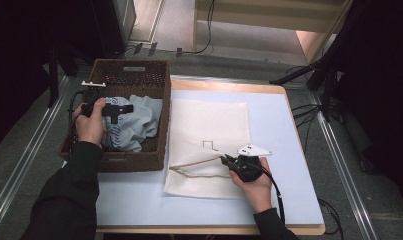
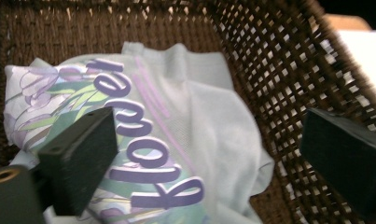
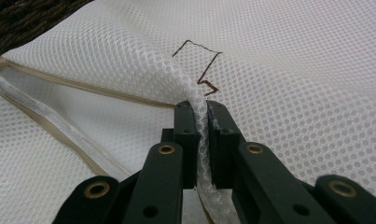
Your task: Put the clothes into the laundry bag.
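Left gripper view looks down into the brown wicker basket [image 2: 288,74], where a pale blue T-shirt [image 2: 209,130] lies crumpled with purple lettering and a flower print across it. It looks soft and light, the sort of thing that will sag and drag once lifted, so I'd guess a raised fold near the middle of the heap gives a better bite than a flat patch. The jaws of the left gripper [image 2: 209,154] stand wide apart over the shirt, one on either side of the printed part, with nothing between them; whether the pads brush the cloth I cannot tell. From the high view that gripper [image 1: 120,109] sits over the basket [image 1: 159,75] at the left of the table [image 1: 289,200]. On the table just beside the basket lies a white mesh laundry bag [image 1: 209,125], flat, with its zipped mouth [image 1: 194,167] parted toward the basket. The mesh is thin, floppy and probably a little slippery, so a gathered pinch should hold better than a single layer. The right gripper [image 3: 200,108] has exactly that: its jaws are closed tight on a ridge of mesh [image 3: 195,93] just below a small brown stitched mark [image 3: 202,60], lifting the upper layer so the mouth [image 3: 50,102] gapes.
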A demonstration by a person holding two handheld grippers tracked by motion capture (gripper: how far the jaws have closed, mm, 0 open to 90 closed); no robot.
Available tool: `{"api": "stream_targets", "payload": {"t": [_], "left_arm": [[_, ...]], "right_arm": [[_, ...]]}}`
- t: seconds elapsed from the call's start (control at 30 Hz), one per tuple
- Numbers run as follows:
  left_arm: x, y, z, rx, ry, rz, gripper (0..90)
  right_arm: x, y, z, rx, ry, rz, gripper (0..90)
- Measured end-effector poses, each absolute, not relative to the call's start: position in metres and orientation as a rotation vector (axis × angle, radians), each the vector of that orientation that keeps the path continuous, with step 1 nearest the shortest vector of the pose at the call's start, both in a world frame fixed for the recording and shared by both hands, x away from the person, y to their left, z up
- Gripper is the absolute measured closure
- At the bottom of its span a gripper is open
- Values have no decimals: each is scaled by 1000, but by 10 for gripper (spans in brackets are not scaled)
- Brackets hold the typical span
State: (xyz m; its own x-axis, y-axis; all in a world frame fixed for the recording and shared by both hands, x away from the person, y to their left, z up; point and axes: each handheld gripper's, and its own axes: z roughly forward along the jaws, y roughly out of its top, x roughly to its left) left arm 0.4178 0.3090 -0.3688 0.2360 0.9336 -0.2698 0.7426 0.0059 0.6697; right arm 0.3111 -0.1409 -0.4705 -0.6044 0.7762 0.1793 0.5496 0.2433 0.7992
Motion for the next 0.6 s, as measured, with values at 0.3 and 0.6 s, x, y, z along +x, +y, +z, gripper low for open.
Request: {"api": "stream_targets", "payload": {"t": [0.3,0.6], "left_arm": [[427,310,-380,1807,1599,356,11],[437,311,-395,1865,1659,307,0]], "right_arm": [[311,-141,-472,1243,2265,1288,842],[311,-141,-472,1243,2264,1289,841]]}}
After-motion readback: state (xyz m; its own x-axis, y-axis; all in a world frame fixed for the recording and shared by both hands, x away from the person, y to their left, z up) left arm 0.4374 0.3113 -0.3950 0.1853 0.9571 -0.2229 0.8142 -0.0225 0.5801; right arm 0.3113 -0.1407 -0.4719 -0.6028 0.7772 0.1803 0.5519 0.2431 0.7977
